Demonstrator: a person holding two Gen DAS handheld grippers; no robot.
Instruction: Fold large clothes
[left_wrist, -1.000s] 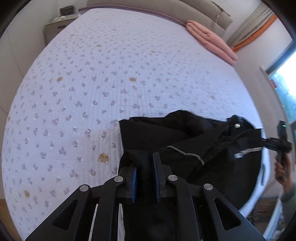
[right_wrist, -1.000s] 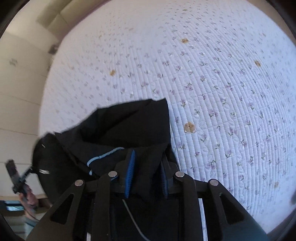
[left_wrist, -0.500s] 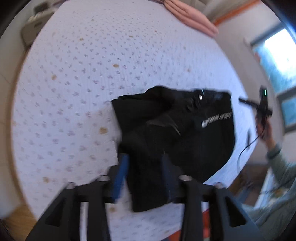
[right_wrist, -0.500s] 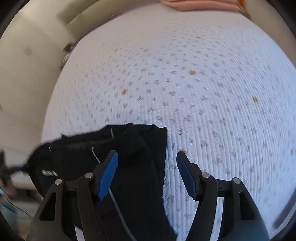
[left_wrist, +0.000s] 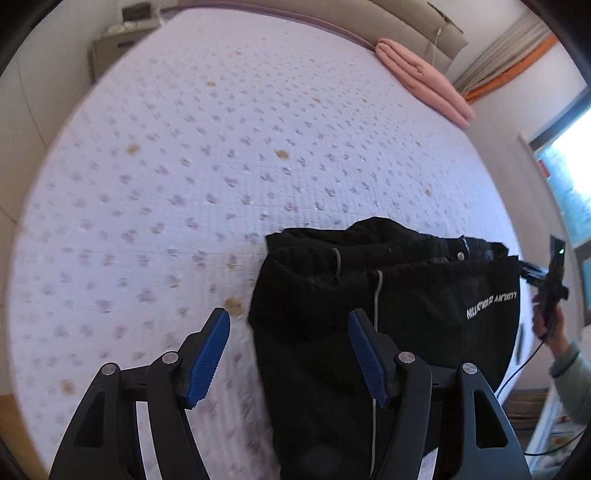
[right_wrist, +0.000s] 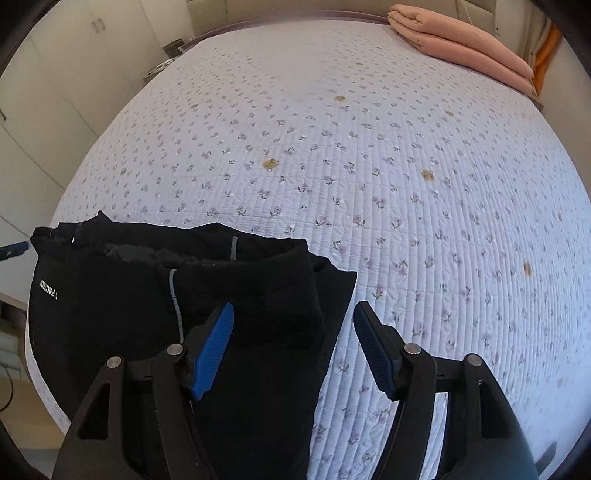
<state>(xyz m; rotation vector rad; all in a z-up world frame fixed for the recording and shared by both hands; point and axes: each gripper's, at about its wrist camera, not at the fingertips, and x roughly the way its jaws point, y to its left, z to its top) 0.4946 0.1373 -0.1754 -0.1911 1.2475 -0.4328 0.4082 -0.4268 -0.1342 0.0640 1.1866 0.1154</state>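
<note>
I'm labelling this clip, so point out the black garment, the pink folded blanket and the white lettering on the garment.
black garment (right_wrist: 258, 306): right wrist view, folded top layer.
pink folded blanket (right_wrist: 465, 44): right wrist view, upper fold.
white lettering (left_wrist: 491, 304): left wrist view, middle of print.

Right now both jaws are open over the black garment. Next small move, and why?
Probably lower the left hand-held gripper onto the near left edge of the black garment and close. Both it and the right hand-held gripper hang open and hold nothing, while the garment lies bunched and uneven on the bedspread, so another fold seems needed.
</note>
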